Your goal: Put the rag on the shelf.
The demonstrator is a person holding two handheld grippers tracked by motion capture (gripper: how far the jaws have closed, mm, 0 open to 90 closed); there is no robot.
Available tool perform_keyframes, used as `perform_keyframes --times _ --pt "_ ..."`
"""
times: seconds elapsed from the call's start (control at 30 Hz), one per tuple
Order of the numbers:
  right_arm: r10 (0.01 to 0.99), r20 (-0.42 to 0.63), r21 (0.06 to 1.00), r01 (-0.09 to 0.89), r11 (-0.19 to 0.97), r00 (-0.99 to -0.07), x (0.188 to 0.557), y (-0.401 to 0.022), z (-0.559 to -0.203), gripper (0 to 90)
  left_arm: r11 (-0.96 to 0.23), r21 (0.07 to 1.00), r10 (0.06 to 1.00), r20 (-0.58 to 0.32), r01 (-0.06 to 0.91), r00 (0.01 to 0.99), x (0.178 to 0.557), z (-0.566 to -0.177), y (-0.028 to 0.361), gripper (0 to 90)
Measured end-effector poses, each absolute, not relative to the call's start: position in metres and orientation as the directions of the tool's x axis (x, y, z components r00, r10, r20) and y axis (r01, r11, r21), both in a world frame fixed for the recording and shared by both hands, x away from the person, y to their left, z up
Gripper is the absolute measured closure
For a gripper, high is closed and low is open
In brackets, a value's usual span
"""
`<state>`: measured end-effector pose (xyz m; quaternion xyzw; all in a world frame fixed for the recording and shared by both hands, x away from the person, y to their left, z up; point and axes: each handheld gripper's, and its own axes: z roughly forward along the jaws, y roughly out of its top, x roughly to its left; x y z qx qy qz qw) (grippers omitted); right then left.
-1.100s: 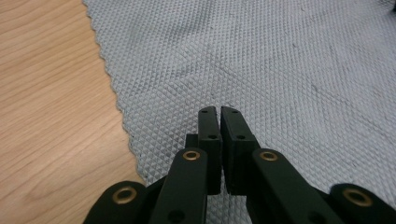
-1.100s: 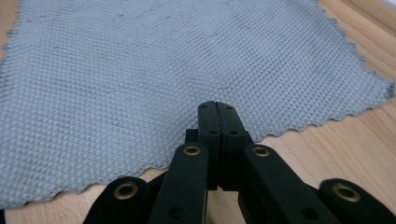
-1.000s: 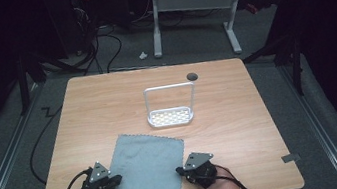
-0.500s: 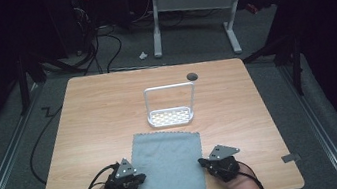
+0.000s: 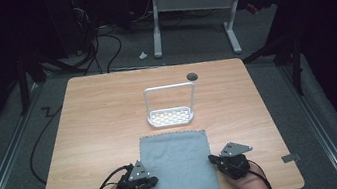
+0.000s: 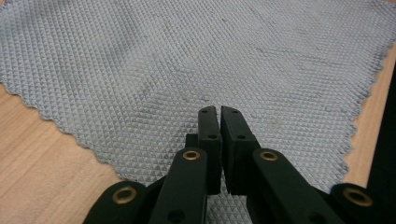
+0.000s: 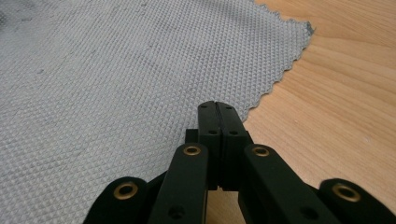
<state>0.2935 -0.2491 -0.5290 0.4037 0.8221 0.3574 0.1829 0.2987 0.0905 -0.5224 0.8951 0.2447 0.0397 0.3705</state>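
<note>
A cloth [image 5: 177,166] lies flat on the desk [image 5: 94,120] at its near edge, with a rack [image 5: 169,107] just behind it toward the desk's middle. The left gripper [image 5: 151,181] sits at the cloth's near left side and the right gripper [image 5: 213,159] at its right edge. A hole [image 5: 192,76] lies in the desk behind the rack.

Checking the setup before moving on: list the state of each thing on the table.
Cloth: spread flat, unfolded, near the front edge.
Rack: upright, empty, beyond the cloth.
Left claw: shut, at the cloth's left edge.
Right claw: shut, at the cloth's right edge.
</note>
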Motion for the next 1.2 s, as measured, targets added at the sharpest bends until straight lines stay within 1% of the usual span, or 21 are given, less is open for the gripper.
perform_keyframes --times 0.2,0.3,0.43,0.47,0.57,0.73,0.77,0.8,0.83,0.93,1.03,1.1,1.2 --pt "0.797 -0.001 0.731 0.543 0.413 -0.604 0.285 -0.254 -0.528 90.0 -0.629 0.674 0.431 -0.113 0.387 0.895 0.29 -0.521 0.086 86.8" --pt "0.793 0.001 0.727 0.545 0.418 -0.609 0.281 -0.254 -0.528 90.0 -0.633 0.668 0.422 -0.126 0.391 0.898 0.29 -0.52 0.086 85.0" --pt "0.794 0.019 0.748 0.536 0.392 -0.608 0.281 -0.256 -0.524 85.3 -0.628 0.677 0.432 -0.108 0.384 0.896 0.291 -0.518 0.089 81.6" --pt "0.794 0.028 0.758 0.531 0.379 -0.607 0.282 -0.258 -0.523 84.1 -0.62 0.684 0.44 -0.103 0.385 0.892 0.292 -0.516 0.091 80.5" --pt "0.801 0.024 0.771 0.522 0.366 -0.598 0.283 -0.261 -0.523 81.8 -0.544 0.727 0.512 -0.107 0.418 0.852 0.3 -0.514 0.102 74.1" --pt "0.815 0.043 0.788 0.521 0.328 -0.578 0.285 -0.268 -0.521 78.6 -0.39 0.764 0.661 -0.157 0.514 0.734 0.331 -0.515 0.124 66.4" --pt "0.816 0.046 0.789 0.521 0.324 -0.576 0.285 -0.268 -0.521 78.3 -0.37 0.766 0.68 -0.164 0.527 0.715 0.337 -0.516 0.127 66.1" --pt "0.816 0.046 0.789 0.521 0.324 -0.576 0.285 -0.268 -0.521 78.3 -0.37 0.766 0.68 -0.164 0.527 0.715 0.337 -0.516 0.127 65.1" --pt "0.815 0.053 0.791 0.522 0.318 -0.577 0.285 -0.268 -0.521 77.6 -0.366 0.761 0.715 -0.138 0.536 0.685 0.348 -0.519 0.128 64.0" --pt "0.811 0.054 0.79 0.522 0.322 -0.582 0.285 -0.268 -0.521 76.3 -0.344 0.754 0.744 -0.145 0.56 0.652 0.364 -0.524 0.123 63.5" --pt "0.809 0.052 0.789 0.521 0.326 -0.585 0.285 -0.266 -0.521 75.8 -0.343 0.757 0.759 -0.126 0.557 0.639 0.376 -0.527 0.117 62.9" --pt "0.807 0.049 0.789 0.518 0.33 -0.588 0.285 -0.266 -0.522 75.6 -0.309 0.767 0.764 -0.152 0.562 0.627 0.383 -0.527 0.114 63.0" --pt "0.807 0.048 0.787 0.519 0.332 -0.589 0.285 -0.266 -0.522 75.5 -0.315 0.768 0.773 -0.133 0.558 0.62 0.39 -0.528 0.11 63.0"
